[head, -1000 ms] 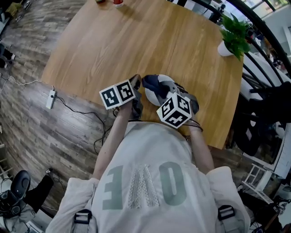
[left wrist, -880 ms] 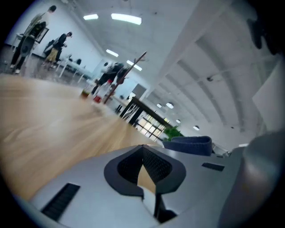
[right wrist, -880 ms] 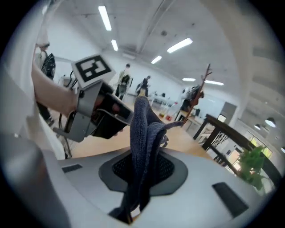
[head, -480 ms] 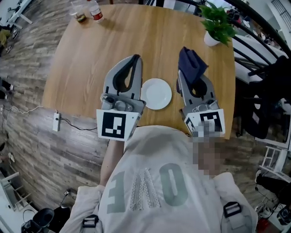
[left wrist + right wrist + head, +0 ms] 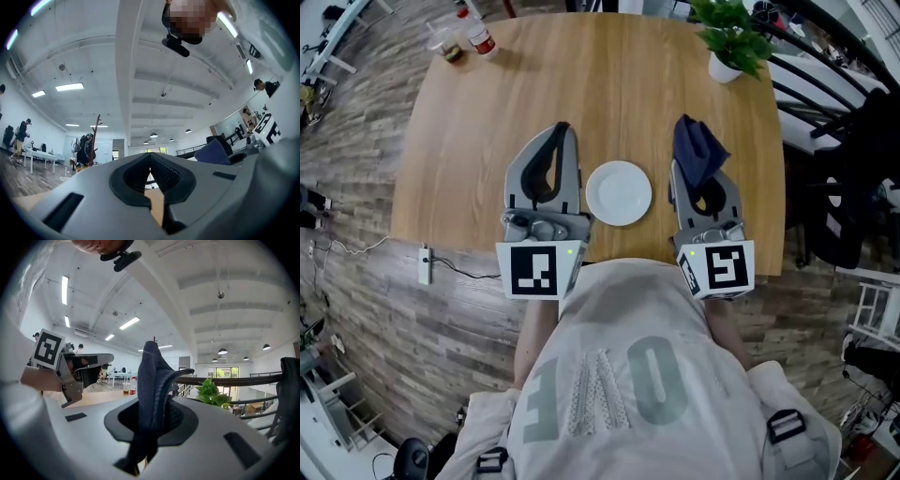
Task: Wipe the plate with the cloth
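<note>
A round white plate (image 5: 619,192) lies bare on the wooden table (image 5: 487,112) near its front edge. My left gripper (image 5: 561,128) is held level just left of the plate, jaws shut on nothing, as the left gripper view (image 5: 150,159) confirms. My right gripper (image 5: 694,141) hovers right of the plate, shut on a dark blue cloth (image 5: 699,150) that bunches up from between its jaws (image 5: 152,380). Neither gripper touches the plate. The cloth also shows at the right of the left gripper view (image 5: 213,152).
A potted green plant (image 5: 731,37) stands at the table's far right corner. A small bottle (image 5: 478,37) and a cup (image 5: 447,45) sit at the far left corner. A black railing (image 5: 825,56) and chair run along the right side.
A second ago both grippers were low and close together over the plate with the cloth on it. They have risen, rolled upright and moved apart, and the plate now lies uncovered between them.
</note>
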Tool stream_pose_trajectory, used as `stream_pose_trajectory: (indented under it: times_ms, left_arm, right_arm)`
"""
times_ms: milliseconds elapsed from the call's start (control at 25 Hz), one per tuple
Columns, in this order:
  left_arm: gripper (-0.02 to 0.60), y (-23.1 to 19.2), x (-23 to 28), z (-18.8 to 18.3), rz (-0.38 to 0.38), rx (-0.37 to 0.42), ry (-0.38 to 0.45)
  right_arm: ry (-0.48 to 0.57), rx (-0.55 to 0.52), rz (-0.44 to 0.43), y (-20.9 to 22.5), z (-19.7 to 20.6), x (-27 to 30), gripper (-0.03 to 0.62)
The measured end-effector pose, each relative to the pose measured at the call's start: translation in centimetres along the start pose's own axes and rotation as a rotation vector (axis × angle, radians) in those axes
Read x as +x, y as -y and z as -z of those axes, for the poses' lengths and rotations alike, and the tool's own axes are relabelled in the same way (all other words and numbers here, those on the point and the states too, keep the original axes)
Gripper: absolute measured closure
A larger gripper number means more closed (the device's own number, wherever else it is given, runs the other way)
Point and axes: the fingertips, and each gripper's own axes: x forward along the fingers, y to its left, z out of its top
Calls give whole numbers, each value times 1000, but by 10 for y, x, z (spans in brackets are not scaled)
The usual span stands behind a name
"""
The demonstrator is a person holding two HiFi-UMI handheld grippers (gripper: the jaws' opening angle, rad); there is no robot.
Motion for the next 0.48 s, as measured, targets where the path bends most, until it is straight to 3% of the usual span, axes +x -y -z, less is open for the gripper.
stream_pose_trajectory:
  times_ms: [480]
  left_arm:
    - [574,7,4,1,22,41,-26]
  right_arm:
    - [-8,-78,0,-2,-6,8,534]
